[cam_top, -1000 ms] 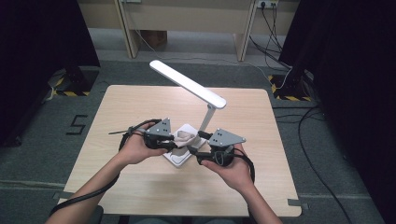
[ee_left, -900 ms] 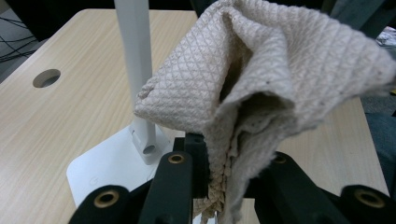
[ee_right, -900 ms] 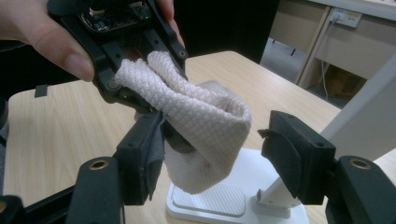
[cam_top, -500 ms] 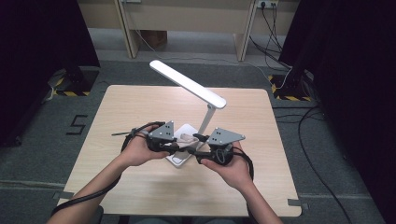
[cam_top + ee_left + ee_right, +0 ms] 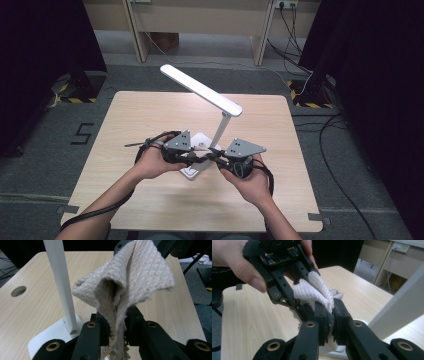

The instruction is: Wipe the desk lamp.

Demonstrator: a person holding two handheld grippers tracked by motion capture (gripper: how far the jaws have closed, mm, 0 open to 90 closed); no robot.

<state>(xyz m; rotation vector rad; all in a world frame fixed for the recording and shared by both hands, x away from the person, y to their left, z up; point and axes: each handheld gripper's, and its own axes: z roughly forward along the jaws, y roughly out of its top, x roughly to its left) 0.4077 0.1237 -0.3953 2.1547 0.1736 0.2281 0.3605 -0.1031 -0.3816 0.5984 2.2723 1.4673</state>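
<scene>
Both tongs grip one beige cloth (image 5: 130,282) above the near middle of the counter (image 5: 150,115), beside the white lamp (image 5: 200,90). The right tongs (image 5: 329,315) have just clenched on it; the left tongs (image 5: 117,326) hold its lower fold. Keep both grips firm and pull apart gently. In the high view the cloth is hard to make out.

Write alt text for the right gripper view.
The right gripper's two black jaws are clamped on a cream waffle-weave cloth, which the left gripper, held in a hand, also grips from the other side. Below lies a light wooden table, with a white lamp stem at right.
</scene>
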